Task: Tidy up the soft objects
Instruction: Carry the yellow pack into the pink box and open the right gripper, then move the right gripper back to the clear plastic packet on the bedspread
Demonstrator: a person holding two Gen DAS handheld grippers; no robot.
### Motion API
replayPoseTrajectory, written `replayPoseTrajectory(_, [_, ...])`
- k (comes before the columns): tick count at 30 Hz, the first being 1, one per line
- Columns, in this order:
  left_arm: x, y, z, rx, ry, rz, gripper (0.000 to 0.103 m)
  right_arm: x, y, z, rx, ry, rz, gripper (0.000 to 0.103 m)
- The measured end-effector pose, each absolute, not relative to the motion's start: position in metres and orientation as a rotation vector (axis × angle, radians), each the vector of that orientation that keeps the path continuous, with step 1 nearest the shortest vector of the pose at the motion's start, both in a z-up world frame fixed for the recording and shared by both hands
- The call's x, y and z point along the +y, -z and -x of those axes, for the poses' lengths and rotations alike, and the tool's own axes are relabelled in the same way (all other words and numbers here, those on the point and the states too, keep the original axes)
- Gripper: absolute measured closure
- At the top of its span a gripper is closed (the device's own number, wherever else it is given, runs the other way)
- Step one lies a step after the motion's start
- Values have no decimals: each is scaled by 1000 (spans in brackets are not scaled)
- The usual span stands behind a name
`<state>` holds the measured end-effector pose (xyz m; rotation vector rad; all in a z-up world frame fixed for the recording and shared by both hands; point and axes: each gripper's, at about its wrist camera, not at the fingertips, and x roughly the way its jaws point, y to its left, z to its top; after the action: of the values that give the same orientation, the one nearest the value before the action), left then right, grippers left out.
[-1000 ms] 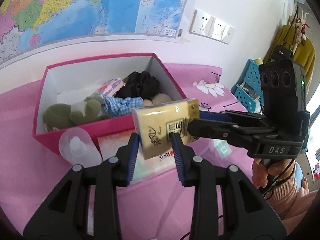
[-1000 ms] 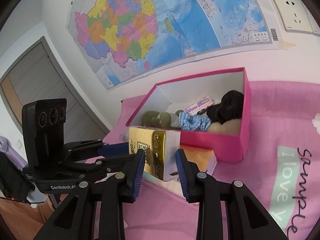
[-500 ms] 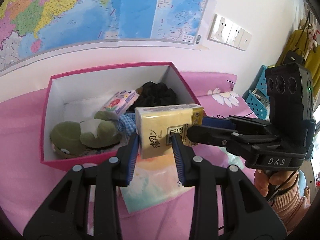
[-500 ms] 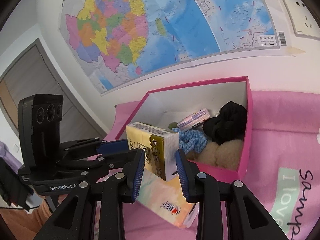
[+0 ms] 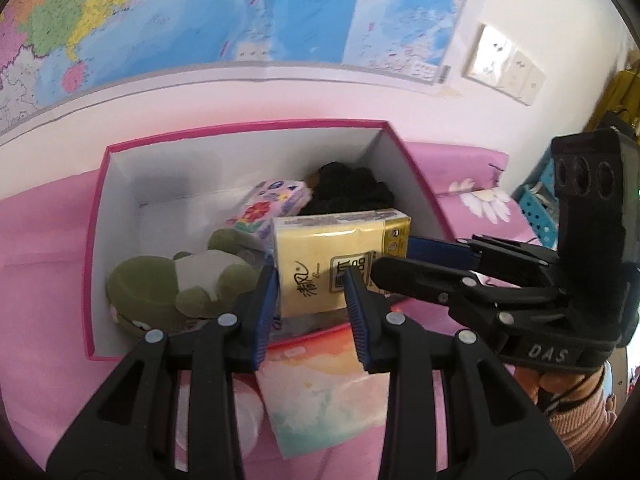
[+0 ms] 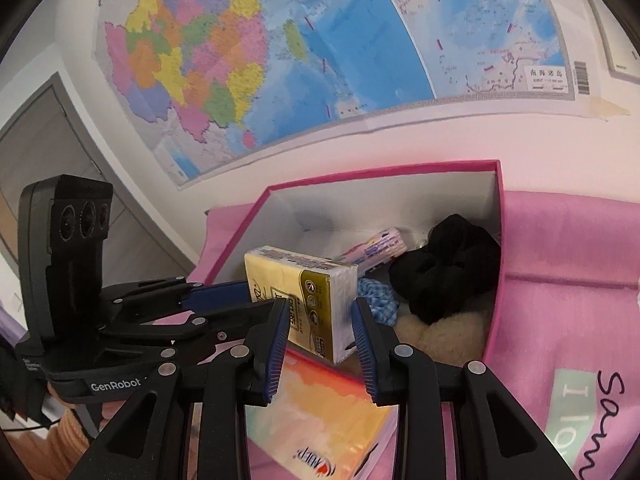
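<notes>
Yellow plastic wraps the rectangular tissue pack (image 5: pixel 338 258), which in the left wrist view hangs over the near edge of the pink cardboard box with white inner walls (image 5: pixel 96 240). The left gripper (image 5: pixel 310 302) clenches the pack's near lower part, while the right gripper (image 5: pixel 394 264) reaches in from the right and clamps its end, so the pack's long axis runs across, from one hand toward the other. Below it lie a green plush toy (image 5: pixel 168 292) and a black fuzzy bundle (image 5: pixel 352 192). In the right wrist view, the right gripper (image 6: pixel 320 330) grasps the pack (image 6: pixel 304 300) endwise, with the left gripper (image 6: pixel 232 296) on its far side; free floor lies ahead, by the box's rear wall.
</notes>
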<state>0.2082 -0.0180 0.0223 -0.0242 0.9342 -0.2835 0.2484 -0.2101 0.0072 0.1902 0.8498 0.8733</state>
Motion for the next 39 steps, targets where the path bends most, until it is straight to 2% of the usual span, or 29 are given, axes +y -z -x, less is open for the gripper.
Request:
replayPoseTrajectory(11, [-8, -19, -210, 934, 231, 32, 67, -199, 8, -253, 886, -809, -122, 68])
replayPoseTrajectory(20, [0, -42, -165, 803, 277, 27, 66, -207, 3, -238, 856, -806, -131, 68])
replayPoseTrajectory(27, [27, -59, -102, 702, 320, 46, 56, -229, -17, -194, 775, -888, -149, 66])
replayPoseTrajectory(29, [34, -54, -84, 707, 312, 43, 56, -234, -19, -179, 771, -923, -149, 60])
replayPoseTrajectory(39, [64, 11, -16, 888, 286, 86, 56, -233, 21, -114, 921, -1086, -165, 59])
